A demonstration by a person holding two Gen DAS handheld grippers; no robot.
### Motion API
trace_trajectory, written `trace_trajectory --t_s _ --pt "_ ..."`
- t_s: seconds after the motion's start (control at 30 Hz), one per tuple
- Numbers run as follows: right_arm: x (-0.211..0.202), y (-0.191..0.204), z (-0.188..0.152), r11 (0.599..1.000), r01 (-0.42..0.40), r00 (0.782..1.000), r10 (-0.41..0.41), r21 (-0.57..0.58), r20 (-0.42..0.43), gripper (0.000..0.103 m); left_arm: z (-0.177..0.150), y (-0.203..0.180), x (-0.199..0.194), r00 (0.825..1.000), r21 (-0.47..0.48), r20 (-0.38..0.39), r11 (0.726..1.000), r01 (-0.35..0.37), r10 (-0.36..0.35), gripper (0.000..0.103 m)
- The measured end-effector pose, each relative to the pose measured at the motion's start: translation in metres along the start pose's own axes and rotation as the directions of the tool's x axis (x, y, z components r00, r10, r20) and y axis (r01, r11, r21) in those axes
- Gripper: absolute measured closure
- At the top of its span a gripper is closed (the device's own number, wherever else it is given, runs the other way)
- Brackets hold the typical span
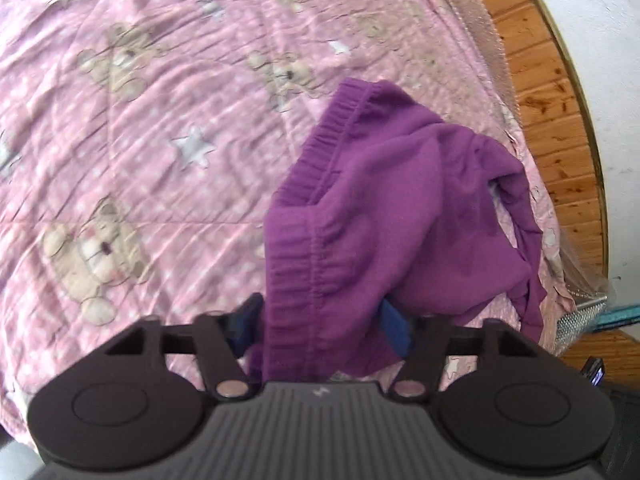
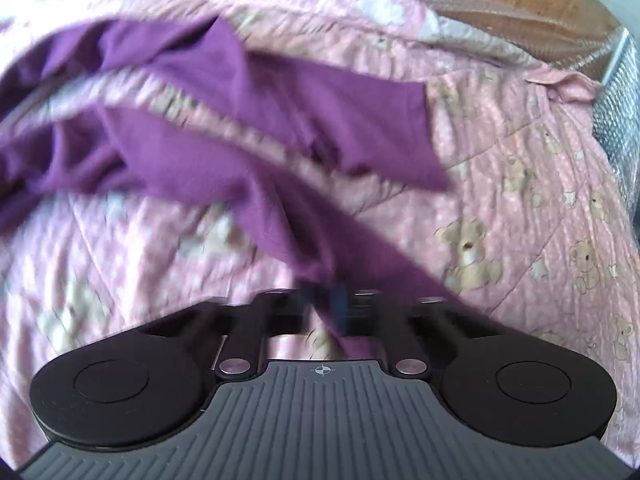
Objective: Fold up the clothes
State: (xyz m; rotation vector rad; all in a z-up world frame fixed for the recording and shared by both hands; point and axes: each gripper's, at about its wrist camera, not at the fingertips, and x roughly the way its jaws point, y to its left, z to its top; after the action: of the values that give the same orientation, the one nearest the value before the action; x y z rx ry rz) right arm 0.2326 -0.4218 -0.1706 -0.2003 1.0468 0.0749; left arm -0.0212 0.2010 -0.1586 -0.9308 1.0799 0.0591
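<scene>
Purple trousers (image 1: pixel 376 208) with a gathered elastic waistband hang bunched above the pink bedspread (image 1: pixel 140 140). My left gripper (image 1: pixel 320 320) is shut on the waistband, its blue fingers (image 1: pixel 394 328) partly hidden by cloth. In the right wrist view the same purple trousers (image 2: pixel 248 132) stretch from the upper left down to my right gripper (image 2: pixel 326 308), which is shut on a strip of the fabric. That view is blurred by motion. The trouser legs trail over the bedspread (image 2: pixel 520 184).
The pink quilt with teddy bears and stars covers the whole bed. A wooden floor (image 1: pixel 552 92) lies beyond the bed's right edge. A metal mesh basket (image 2: pixel 616 116) stands at the bed's far right corner, and clear plastic wrap (image 2: pixel 520 28) lies along the far edge.
</scene>
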Motion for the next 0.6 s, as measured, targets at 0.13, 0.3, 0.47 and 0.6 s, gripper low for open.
trace_trajectory --t_s 0.13,0.3,0.47,0.6 --pt "-0.066 -0.036 0.022 0.994 -0.092 0.994 0.089 0.054 0.058 0.102 0.031 -0.03 -0.046 0.99 0.117 0.088 0.988 0.099 -0.11 0.092" --pt "-0.12 -0.09 0.005 0.994 -0.111 0.993 0.111 -0.014 -0.034 0.102 0.056 -0.026 -0.089 0.997 0.282 0.001 0.957 0.069 -0.072 0.092" --pt "-0.062 -0.111 -0.045 0.998 0.047 0.944 -0.054 -0.03 -0.325 0.071 0.017 0.009 -0.031 0.905 0.462 -0.364 0.886 -0.032 0.222 0.082" --pt "-0.079 -0.12 -0.048 0.976 0.187 0.959 -0.156 0.114 -0.235 0.038 0.015 0.032 -0.032 0.898 0.459 -0.312 0.877 -0.142 0.309 0.07"
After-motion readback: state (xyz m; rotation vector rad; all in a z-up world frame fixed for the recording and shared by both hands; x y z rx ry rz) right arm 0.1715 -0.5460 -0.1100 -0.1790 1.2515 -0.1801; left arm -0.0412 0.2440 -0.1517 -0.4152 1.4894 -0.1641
